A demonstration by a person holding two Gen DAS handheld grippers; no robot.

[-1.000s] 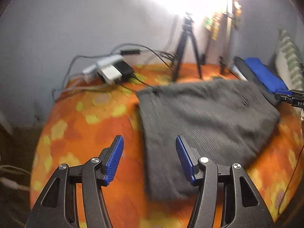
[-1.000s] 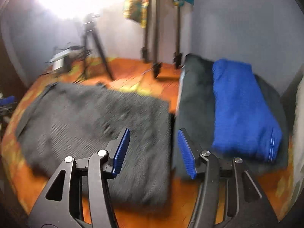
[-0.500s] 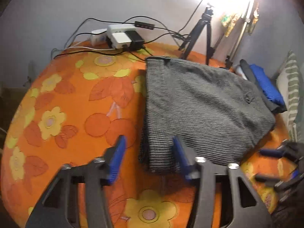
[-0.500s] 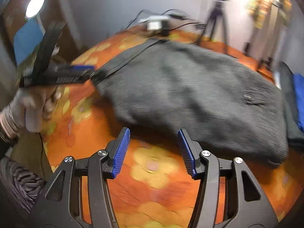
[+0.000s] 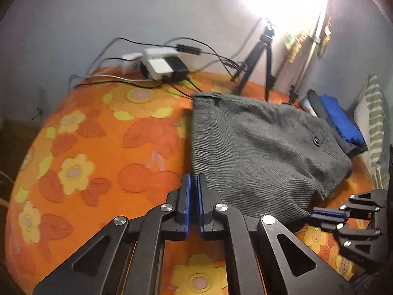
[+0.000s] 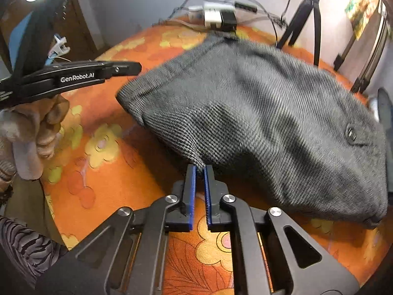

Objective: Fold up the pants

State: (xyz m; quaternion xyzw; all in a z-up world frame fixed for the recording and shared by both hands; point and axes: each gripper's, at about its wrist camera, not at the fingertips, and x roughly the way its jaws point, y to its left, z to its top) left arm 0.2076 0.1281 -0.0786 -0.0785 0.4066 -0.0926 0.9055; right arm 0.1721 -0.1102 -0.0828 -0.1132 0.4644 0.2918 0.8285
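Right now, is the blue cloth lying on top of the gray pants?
No, the blue cloth lies on a darker pile beyond the pants.

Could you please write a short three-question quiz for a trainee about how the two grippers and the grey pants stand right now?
1. True or false: the right gripper is shut on the near edge of the grey ribbed knit pants.
2. What lies beyond the pants, next to the black tripod? A) a blue folded cloth B) a red cushion C) a cardboard box
3. Fill in: the left gripper is shut at the pants' near ____ corner, over the orange flowered sheet.

Key: 1 true; 2 A; 3 left.
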